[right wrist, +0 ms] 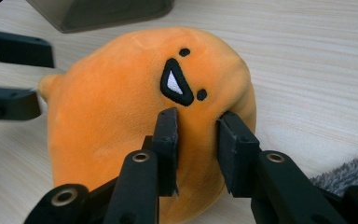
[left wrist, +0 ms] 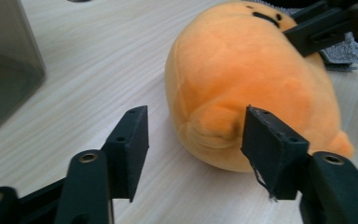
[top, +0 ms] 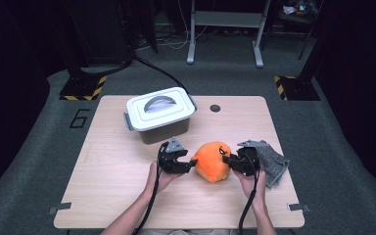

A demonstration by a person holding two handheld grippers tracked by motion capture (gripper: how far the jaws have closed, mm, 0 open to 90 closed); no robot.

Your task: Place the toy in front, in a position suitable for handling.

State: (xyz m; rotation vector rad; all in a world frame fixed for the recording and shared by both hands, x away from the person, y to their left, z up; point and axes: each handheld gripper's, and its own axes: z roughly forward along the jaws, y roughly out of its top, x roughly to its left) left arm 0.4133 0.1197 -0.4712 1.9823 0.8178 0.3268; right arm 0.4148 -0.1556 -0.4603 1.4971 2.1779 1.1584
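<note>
A: What is the person holding?

B: Two grippers, one in each hand. A toy (top: 213, 160) is lying on the table (top: 117, 196) between them. It is soft and orange, with a little black mouth and two dot eyes.

A: Is the right gripper (top: 234, 163) grabbing it?

B: Yes. In the right gripper view, the right gripper (right wrist: 196, 140) is pinching a fold of the toy (right wrist: 121, 116) just under the mouth. Its fingers (right wrist: 168, 135) are sitting narrow, with orange fluff squeezed between them.

A: And the left gripper (top: 192, 163)?

B: In the left gripper view, the left gripper (left wrist: 193, 140) is standing partly open. One finger (left wrist: 270, 144) is right up against a small bump on the toy (left wrist: 242, 70). The other finger (left wrist: 133, 140) is standing away from it, over bare table (left wrist: 98, 56). So it is not squeezing anything.

A: What else is near?

B: A box (top: 160, 114) with a white lid and a handle is sitting past the fingers of the left gripper, at the far side of the table. A grey cloth (top: 273, 163) is lying behind the right gripper, under the hand (top: 248, 183). The other hand (top: 159, 178) is resting low on the table.
</note>
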